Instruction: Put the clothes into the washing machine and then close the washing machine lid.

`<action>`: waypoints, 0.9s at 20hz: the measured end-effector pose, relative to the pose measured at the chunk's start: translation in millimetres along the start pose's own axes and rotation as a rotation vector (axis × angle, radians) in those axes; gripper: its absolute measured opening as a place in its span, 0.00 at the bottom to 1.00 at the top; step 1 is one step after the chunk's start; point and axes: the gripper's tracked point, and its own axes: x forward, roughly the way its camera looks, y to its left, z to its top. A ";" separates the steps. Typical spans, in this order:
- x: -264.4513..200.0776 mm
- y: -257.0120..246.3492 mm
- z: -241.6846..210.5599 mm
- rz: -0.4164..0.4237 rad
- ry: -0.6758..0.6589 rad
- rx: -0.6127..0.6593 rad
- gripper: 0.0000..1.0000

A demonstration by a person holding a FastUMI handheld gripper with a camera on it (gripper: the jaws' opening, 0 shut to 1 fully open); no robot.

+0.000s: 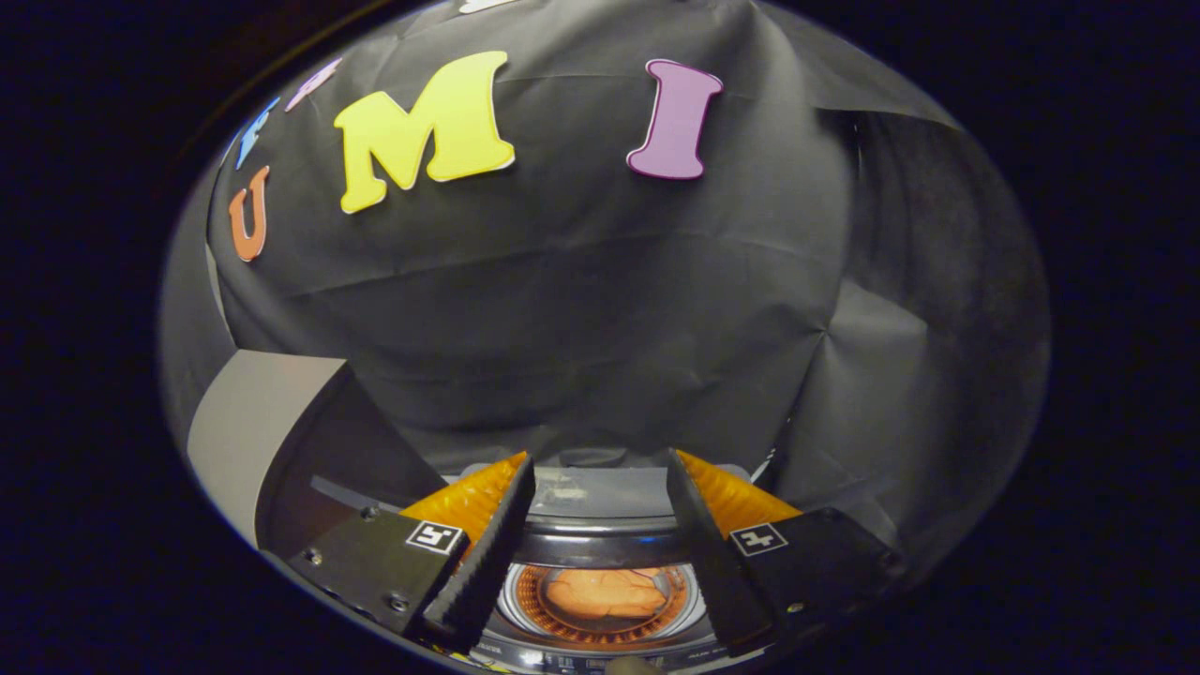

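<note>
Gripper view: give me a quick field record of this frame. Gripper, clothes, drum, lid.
gripper: open, fingers apart, nothing between the pads
clothes: orange garment lying inside the drum, seen between the fingers
washing machine: top-loader, below and just ahead of the fingers, opening uncovered
lid: raised, standing to one side of the opening
task state: clothes in, lid not yet closed

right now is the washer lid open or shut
Open: the lid stands raised beside the drum, clothes inside; the gripper is open above it.
</note>
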 end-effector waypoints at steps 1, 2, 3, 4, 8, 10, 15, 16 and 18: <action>-3.0 -0.2 -3.8 0.000 -0.003 -0.004 0.89; -8.0 -0.5 -5.9 -0.003 -0.009 -0.008 0.89; -11.5 -0.9 -9.8 -0.005 -0.014 -0.010 0.89; -14.3 -1.0 -13.8 -0.008 -0.017 -0.009 0.89; -27.9 -0.6 -37.1 -0.012 -0.020 -0.023 0.89; -36.1 -2.5 -55.6 -0.011 -0.009 -0.036 0.89; -39.2 -4.3 -110.3 -0.006 0.079 -0.025 0.91; -38.6 -4.3 -116.9 -0.005 0.093 -0.020 0.91; -43.2 -8.3 -126.6 -0.009 0.103 -0.015 0.91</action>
